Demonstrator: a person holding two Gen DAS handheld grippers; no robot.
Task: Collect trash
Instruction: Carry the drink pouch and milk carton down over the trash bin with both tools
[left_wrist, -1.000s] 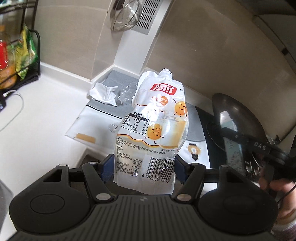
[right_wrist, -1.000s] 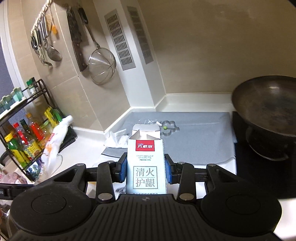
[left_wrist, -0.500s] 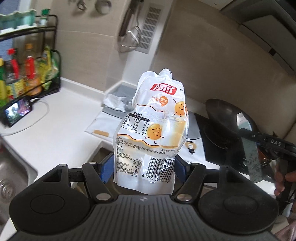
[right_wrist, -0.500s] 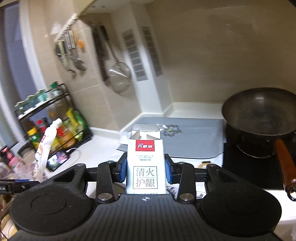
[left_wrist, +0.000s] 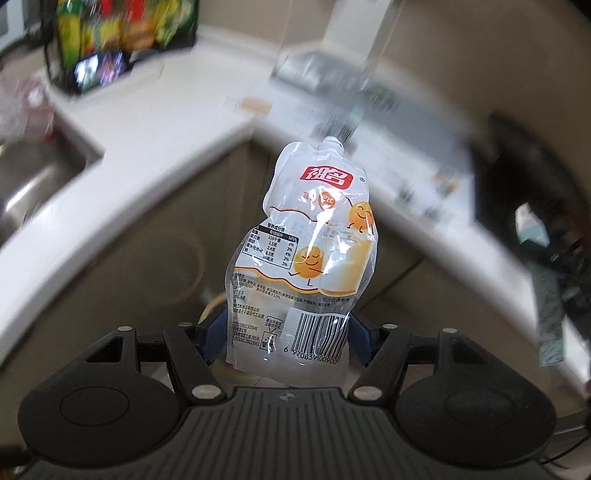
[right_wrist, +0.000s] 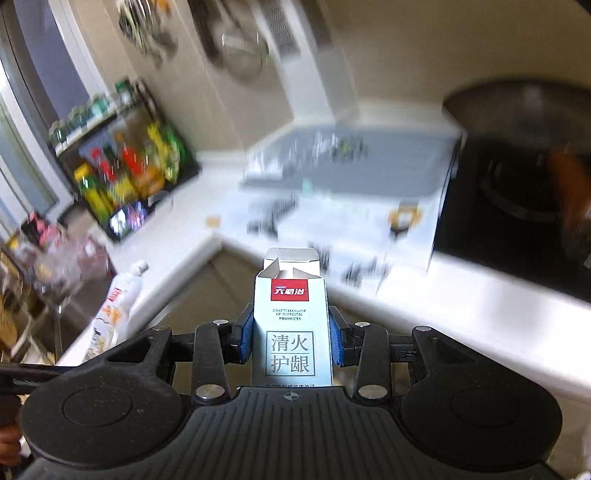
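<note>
My left gripper (left_wrist: 286, 338) is shut on an empty white drink pouch (left_wrist: 306, 258) with a red label and orange cartoon faces, held upright in the air in front of the counter. My right gripper (right_wrist: 291, 338) is shut on an open pale-blue toothpaste box (right_wrist: 291, 332) with a red logo, held upright off the counter edge. The pouch also shows at the lower left of the right wrist view (right_wrist: 114, 314), and the box at the right of the left wrist view (left_wrist: 546, 288). More trash, a clear wrapper (left_wrist: 255, 105) and scraps, lies blurred on the white counter (left_wrist: 155, 122).
A sink (left_wrist: 33, 177) is at the left. A black rack of bottles (right_wrist: 125, 170) and a phone (right_wrist: 127, 221) stand on the counter's left. A grey mat (right_wrist: 369, 162) lies in the corner. A dark wok (right_wrist: 524, 122) sits on the black hob at right. Cabinet fronts (left_wrist: 147, 266) are below.
Both grippers have pulled back from the counter and tilted downward, carrying the pouch and the box. The counter edge and cabinet fronts have come into view; the background is motion-blurred.
</note>
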